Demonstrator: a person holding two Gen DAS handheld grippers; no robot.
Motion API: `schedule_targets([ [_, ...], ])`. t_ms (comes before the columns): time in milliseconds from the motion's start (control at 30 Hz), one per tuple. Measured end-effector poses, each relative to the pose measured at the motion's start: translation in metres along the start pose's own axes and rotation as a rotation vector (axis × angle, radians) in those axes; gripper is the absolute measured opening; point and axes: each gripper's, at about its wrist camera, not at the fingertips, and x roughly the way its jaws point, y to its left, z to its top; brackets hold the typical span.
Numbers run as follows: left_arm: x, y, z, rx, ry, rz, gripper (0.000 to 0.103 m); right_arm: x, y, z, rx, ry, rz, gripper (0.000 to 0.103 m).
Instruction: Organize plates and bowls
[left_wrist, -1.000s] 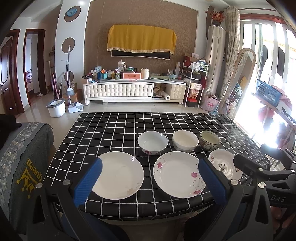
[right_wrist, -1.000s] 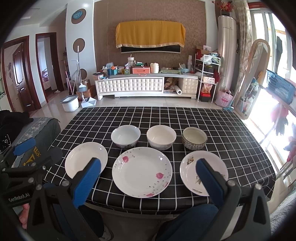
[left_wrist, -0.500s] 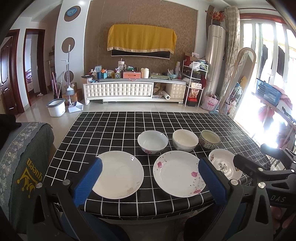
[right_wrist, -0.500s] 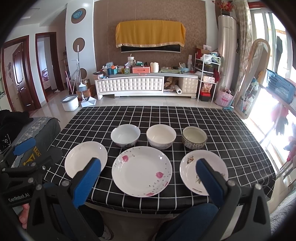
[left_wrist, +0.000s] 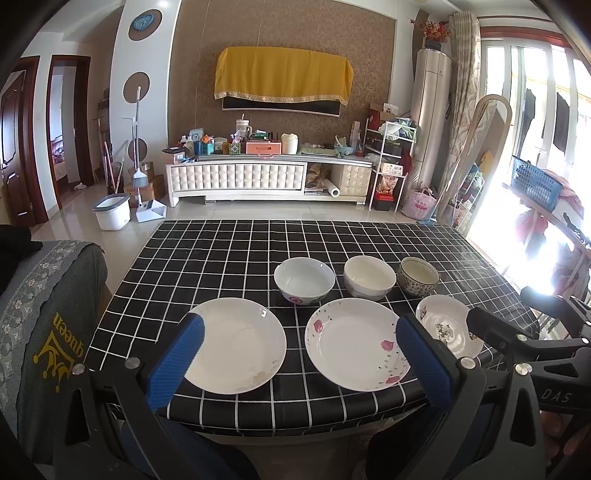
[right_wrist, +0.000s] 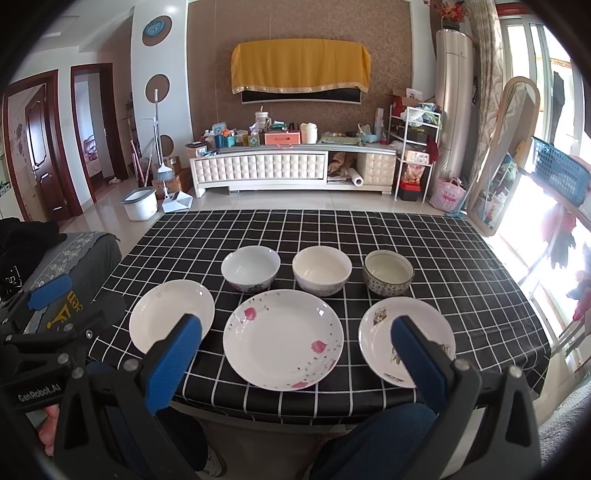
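Observation:
Three plates lie along the near edge of the black checked table (left_wrist: 207, 254): a plain white plate (left_wrist: 240, 343) at left, a pink-flowered plate (left_wrist: 351, 339) in the middle, a small patterned plate (right_wrist: 402, 332) at right. Behind them stand three bowls: a white bowl (left_wrist: 303, 278), a cream bowl (left_wrist: 369, 275) and a patterned bowl (left_wrist: 419, 273). My left gripper (left_wrist: 299, 332) hovers open in front of the two left plates, empty. My right gripper (right_wrist: 295, 334) hangs open before the flowered plate (right_wrist: 282, 338), holding nothing.
A grey cloth-covered seat (left_wrist: 44, 314) sits left of the table. Beyond the table's far edge are a tiled floor, a white bucket (left_wrist: 110, 210) and a cluttered TV cabinet (left_wrist: 266, 177). A person's legs show below both grippers.

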Motion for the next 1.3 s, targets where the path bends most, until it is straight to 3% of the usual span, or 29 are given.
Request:
schedule_targets([
  [1033, -0.002, -0.006, -0.001, 0.015, 0.002, 0.01, 0.102, -0.005, -0.004, 0.0, 0.004, 0.007, 0.0, 0.101],
  [1300, 0.008, 0.012, 0.01, -0.029, 0.015, 0.037, 0.103, 0.006, -0.007, 0.012, 0.029, 0.017, 0.02, 0.101],
])
